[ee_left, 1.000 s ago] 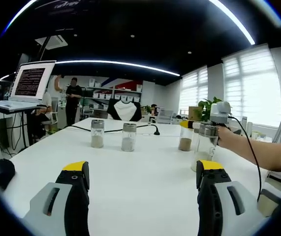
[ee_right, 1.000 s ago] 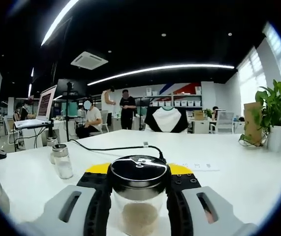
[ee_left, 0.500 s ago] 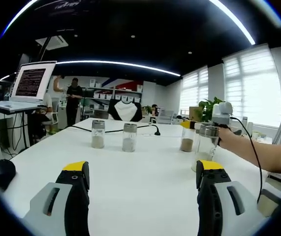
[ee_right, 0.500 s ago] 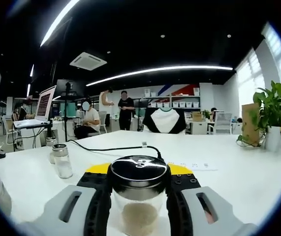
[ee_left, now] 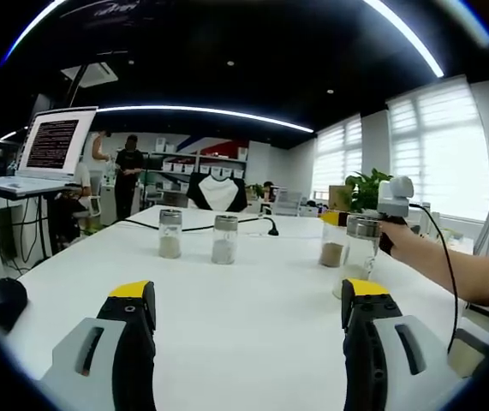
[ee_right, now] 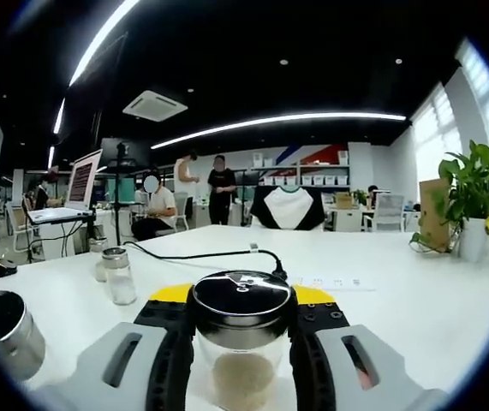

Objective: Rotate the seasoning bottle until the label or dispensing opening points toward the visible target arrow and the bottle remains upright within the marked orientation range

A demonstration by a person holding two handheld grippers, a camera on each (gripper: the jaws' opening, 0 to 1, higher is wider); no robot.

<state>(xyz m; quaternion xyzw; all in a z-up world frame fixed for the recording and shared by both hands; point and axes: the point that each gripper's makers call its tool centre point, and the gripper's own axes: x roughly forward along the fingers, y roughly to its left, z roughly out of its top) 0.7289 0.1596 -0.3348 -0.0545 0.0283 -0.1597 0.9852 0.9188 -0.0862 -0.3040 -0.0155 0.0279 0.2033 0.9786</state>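
My right gripper [ee_right: 241, 296] is shut on a glass seasoning bottle [ee_right: 241, 342] with a dark metal lid and sandy powder, standing upright on the white table [ee_right: 415, 317]. In the left gripper view that held bottle [ee_left: 331, 249] stands at right, with the right gripper [ee_left: 330, 219] and a person's arm reaching in behind it. A clear bottle [ee_left: 360, 247] stands just in front of it, also seen as a lidded bottle [ee_right: 8, 334] at lower left. My left gripper [ee_left: 248, 295] is open over bare table, well short of every bottle.
Two more bottles [ee_left: 169, 234] [ee_left: 224, 239] stand mid-table, seen again as a pair [ee_right: 121, 275]. A black cable [ee_right: 218, 255] and a paper sheet [ee_right: 338, 282] lie beyond. A laptop on a stand [ee_left: 51, 145] and a black object [ee_left: 4, 300] sit left; people stand behind.
In the left gripper view the right gripper and its bottle have shifted slightly right. The right gripper view has turned, bringing the near lidded bottle further into sight. The left gripper stays still.
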